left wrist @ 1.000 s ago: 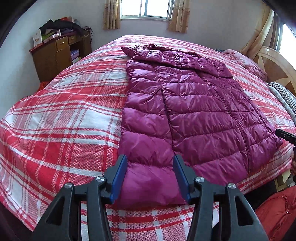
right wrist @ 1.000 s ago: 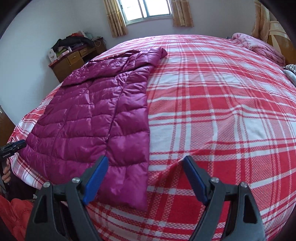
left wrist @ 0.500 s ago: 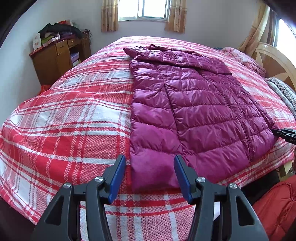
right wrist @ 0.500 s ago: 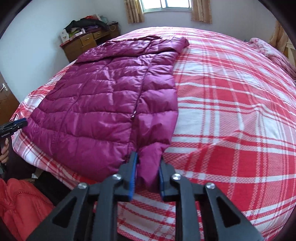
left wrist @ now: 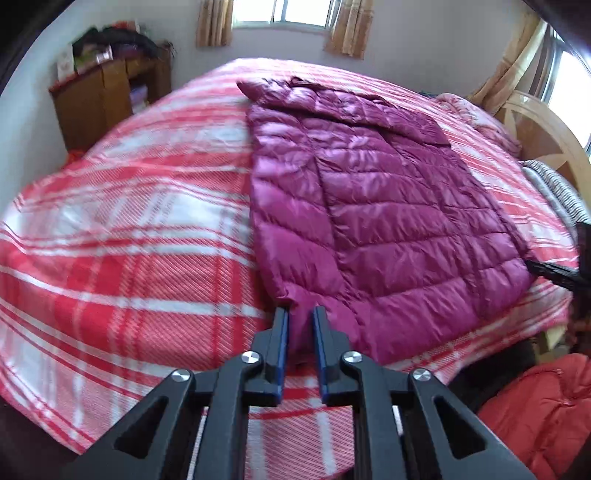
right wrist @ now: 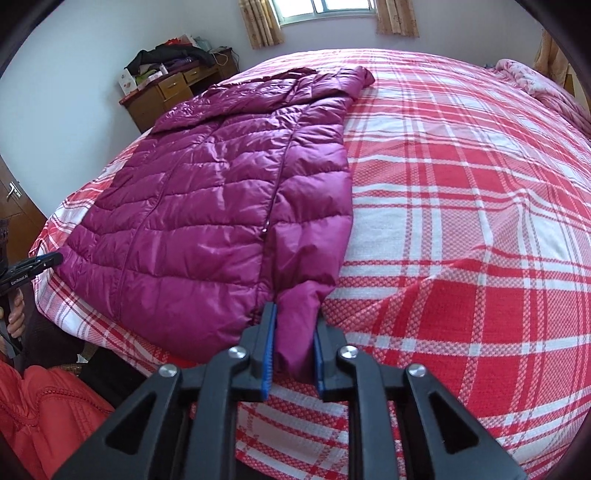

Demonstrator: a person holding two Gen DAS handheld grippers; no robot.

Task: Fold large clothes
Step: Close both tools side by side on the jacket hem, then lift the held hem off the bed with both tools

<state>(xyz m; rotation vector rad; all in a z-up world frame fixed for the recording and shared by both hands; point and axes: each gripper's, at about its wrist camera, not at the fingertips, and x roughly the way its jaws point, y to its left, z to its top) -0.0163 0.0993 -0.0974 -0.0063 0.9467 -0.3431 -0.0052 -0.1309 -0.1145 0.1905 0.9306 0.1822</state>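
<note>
Left gripper: my left gripper (left wrist: 300, 317) has its blue-lined fingers pinched on a bunched hem corner of the jacket; the puffy fabric fills the narrow gap between the pads.
Right gripper: my right gripper (right wrist: 293, 314) is clamped the same way on the opposite hem corner, which stands up as a soft roll between the fingers (right wrist: 267, 347).
Jacket: the magenta quilted down jacket (left wrist: 388, 206) lies flat ahead of both sets of fingers, hem nearest me, collar end farthest. The shell is shiny and slick, stitched in horizontal puffed bands, with a zip seam (right wrist: 275, 192) running lengthwise away from the right fingers.
Jacket edges: from the left wrist camera its long side runs straight away from the fingertips; from the right wrist camera likewise. The hem between my two grips sags over the near bed edge.
Bedspread: the red and white plaid cover (right wrist: 461, 206) is coarse woven cloth, with a few low creases just right of the right fingers.
Open room: broad bare plaid lies outward of the left fingers and outward of the right fingers; beyond the collar there is further bedspread before the wall.
Near clutter: a red padded garment (left wrist: 546, 410) sits low beside me, off the bed.
Far items: a wooden cabinet (right wrist: 166, 96) piled with dark clothes stands at the wall; a curved wooden headboard (left wrist: 543, 136) borders the bed; curtained window (right wrist: 325, 9) beyond.
</note>
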